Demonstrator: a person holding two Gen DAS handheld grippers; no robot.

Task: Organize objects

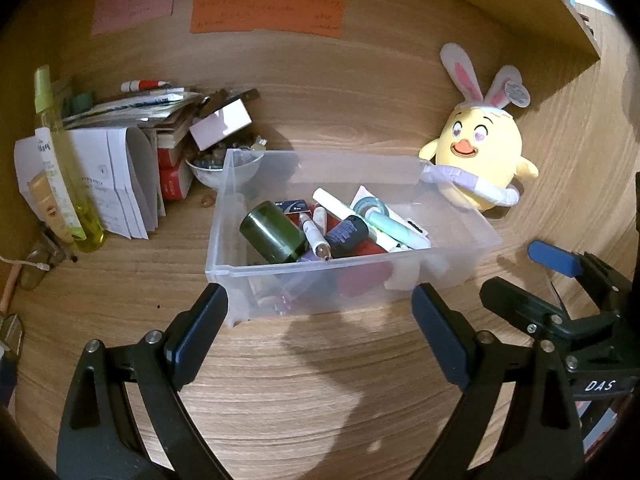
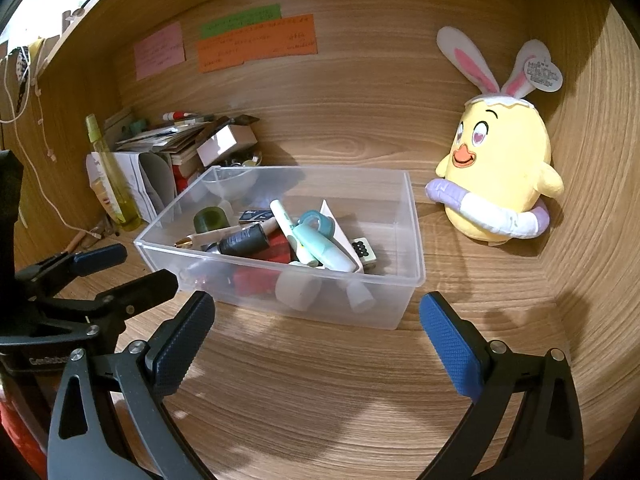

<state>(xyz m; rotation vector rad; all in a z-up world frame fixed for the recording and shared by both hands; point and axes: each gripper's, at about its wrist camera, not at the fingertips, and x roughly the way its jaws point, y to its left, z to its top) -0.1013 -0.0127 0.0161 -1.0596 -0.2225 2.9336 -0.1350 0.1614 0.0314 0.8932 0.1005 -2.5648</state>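
A clear plastic bin stands on the wooden desk just beyond both grippers. It holds a dark green bottle, a dark small bottle, a mint highlighter, pens and a mahjong tile. My left gripper is open and empty, facing the bin's front wall. My right gripper is open and empty too, at the bin's near right corner. Each gripper also shows in the other's view: the right gripper and the left gripper.
A yellow plush chick with rabbit ears leans at the back right by the side wall. At the back left sit stacked papers, a spray bottle, a bowl and a white box. Sticky notes hang on the back panel.
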